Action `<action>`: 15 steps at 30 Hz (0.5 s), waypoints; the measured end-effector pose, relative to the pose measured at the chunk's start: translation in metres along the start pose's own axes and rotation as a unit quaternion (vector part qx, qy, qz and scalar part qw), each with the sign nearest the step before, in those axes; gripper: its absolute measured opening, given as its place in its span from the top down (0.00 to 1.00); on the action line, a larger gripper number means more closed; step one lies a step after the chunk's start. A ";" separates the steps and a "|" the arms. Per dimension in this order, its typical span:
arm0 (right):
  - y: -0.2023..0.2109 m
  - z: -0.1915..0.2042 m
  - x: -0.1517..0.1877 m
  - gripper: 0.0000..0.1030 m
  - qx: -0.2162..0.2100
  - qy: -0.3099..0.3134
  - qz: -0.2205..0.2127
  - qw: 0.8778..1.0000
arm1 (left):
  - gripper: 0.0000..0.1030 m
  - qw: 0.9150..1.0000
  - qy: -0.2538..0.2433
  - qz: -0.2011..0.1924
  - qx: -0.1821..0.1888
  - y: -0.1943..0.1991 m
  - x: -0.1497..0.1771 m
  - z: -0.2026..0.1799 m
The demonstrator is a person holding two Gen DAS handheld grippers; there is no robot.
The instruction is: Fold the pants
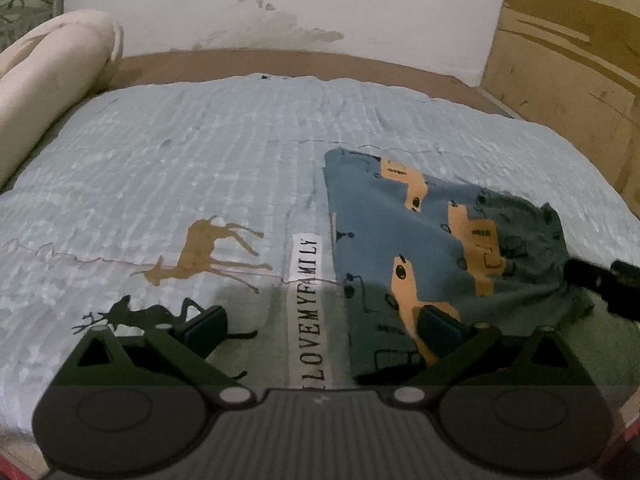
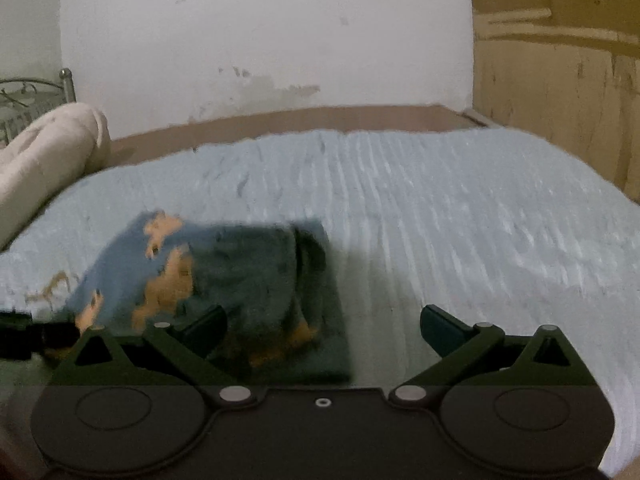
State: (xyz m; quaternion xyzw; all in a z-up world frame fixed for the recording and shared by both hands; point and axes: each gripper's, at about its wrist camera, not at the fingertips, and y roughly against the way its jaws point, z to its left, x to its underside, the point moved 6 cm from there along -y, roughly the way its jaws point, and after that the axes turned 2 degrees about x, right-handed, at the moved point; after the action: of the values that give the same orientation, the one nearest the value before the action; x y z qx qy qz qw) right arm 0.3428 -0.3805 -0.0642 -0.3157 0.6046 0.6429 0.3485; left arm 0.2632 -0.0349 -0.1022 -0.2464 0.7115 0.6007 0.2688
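Observation:
The blue pants (image 1: pixel 400 248) with orange car prints lie folded on the light blue bedspread (image 1: pixel 200 152), right of its "I LOVE MY FAMILY" label. My left gripper (image 1: pixel 320 328) is open and empty; its right finger is over the pants' near edge. The other gripper shows as a dark shape (image 1: pixel 600 284) at the pants' right side. In the right wrist view the pants (image 2: pixel 248 280) lie blurred at left. My right gripper (image 2: pixel 322 332) is open and empty, its left finger over the pants. The left gripper's tip (image 2: pixel 24 336) shows at the left edge.
A rolled cream blanket (image 1: pixel 52 80) lies at the bed's far left. A white stained wall (image 1: pixel 280 4) stands behind the bed and a wooden cupboard (image 1: pixel 568 48) at right. A metal bed frame (image 2: pixel 32 96) shows far left.

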 end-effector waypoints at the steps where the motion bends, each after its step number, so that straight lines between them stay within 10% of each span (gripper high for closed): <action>1: -0.005 0.001 -0.004 0.01 0.000 0.000 0.000 1.000 | 0.00 1.000 0.002 0.003 -0.004 0.002 -0.001 0.000; 15: 0.005 -0.007 0.031 0.01 0.014 -0.009 0.048 0.999 | 0.00 0.999 0.018 0.024 -0.011 0.027 0.014 0.007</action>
State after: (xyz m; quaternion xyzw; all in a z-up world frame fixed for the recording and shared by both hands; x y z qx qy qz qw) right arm 0.3213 -0.3855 -0.0874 -0.2756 0.6246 0.6535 0.3270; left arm 0.2353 -0.0242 -0.0929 -0.2425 0.7153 0.6102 0.2390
